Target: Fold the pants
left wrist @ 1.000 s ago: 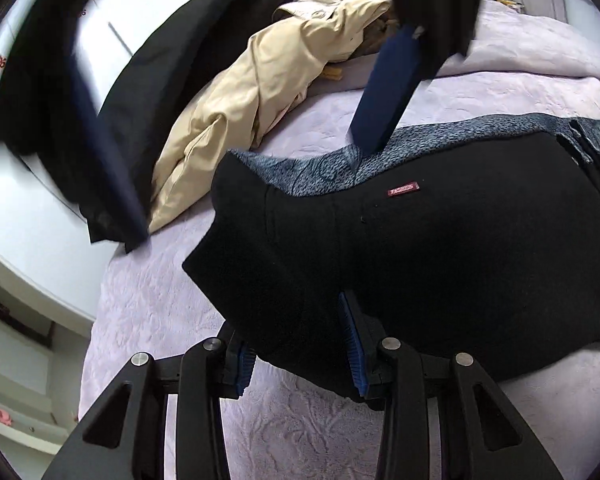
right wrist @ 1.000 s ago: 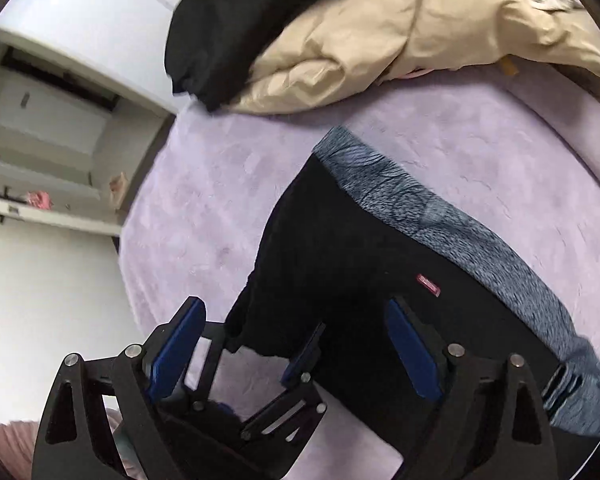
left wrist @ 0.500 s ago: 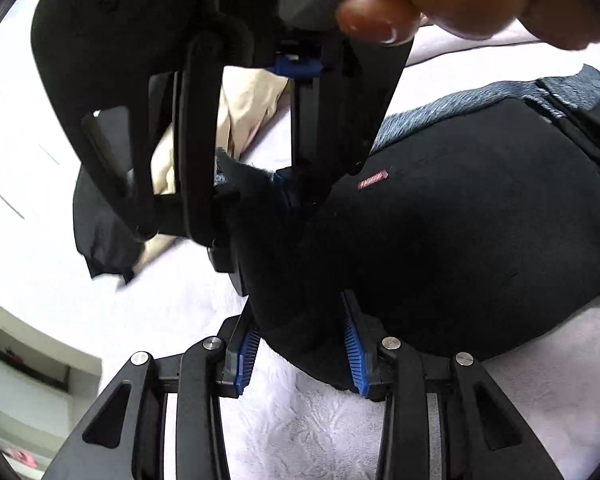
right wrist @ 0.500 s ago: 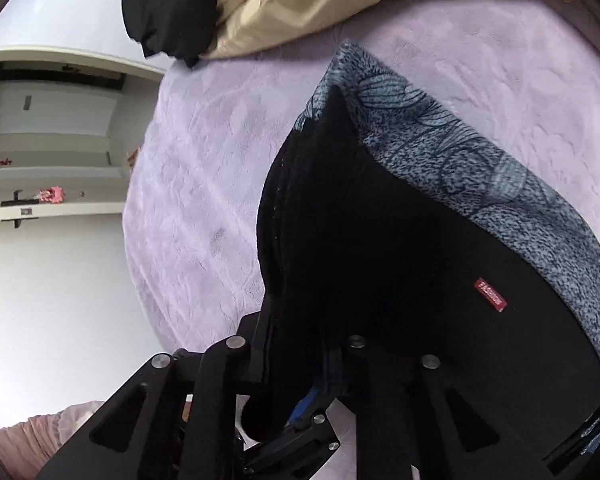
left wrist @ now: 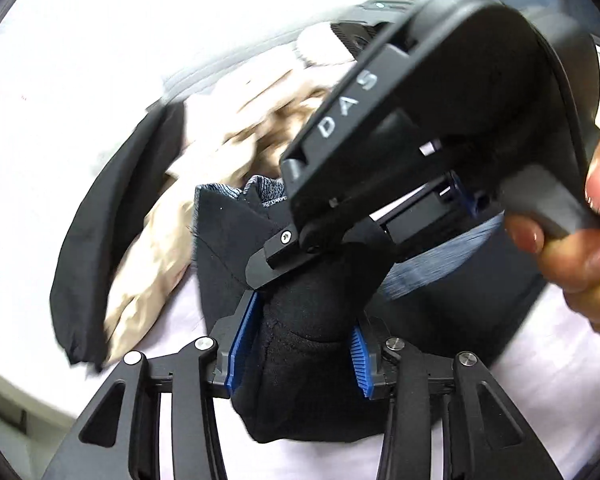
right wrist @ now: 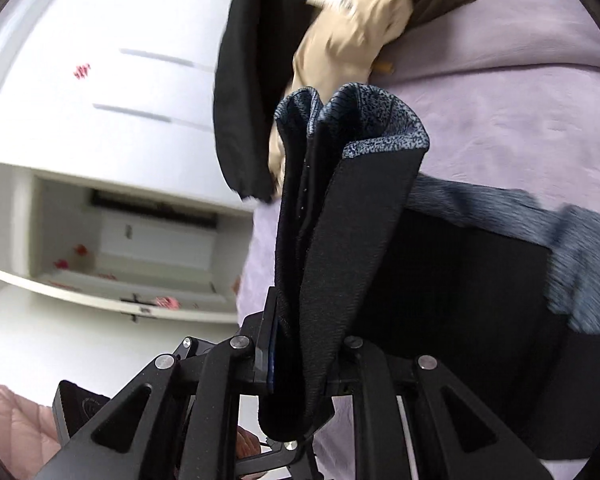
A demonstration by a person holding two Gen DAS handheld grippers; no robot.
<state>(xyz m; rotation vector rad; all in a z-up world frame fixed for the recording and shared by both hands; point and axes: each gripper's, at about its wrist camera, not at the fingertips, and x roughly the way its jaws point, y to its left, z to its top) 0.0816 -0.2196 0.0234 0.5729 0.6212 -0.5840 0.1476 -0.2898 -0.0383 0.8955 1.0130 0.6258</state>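
The pants [left wrist: 300, 320] are black with a grey speckled lining and lie on a lilac bedspread [left wrist: 540, 380]. My left gripper [left wrist: 296, 344] is shut on a bunched black fold of them, its blue pads on both sides of the cloth. My right gripper [right wrist: 296, 364] is shut on the waist edge of the pants [right wrist: 340, 216] and holds it raised, the grey lining [right wrist: 376, 120] showing at the top. In the left wrist view the right gripper's black body [left wrist: 440, 120] and the holding hand [left wrist: 580, 232] sit right above my left fingers.
A beige garment [right wrist: 348, 28] and a black garment [right wrist: 248, 80] lie piled on the bed beyond the pants. A white wardrobe with an open shelf [right wrist: 148, 240] stands past the bed edge. Lilac bedspread [right wrist: 520, 120] spreads to the right.
My right gripper has closed on the waist edge and lifted it off the bed. Both grippers have risen with the cloth; the view is motion-blurred.
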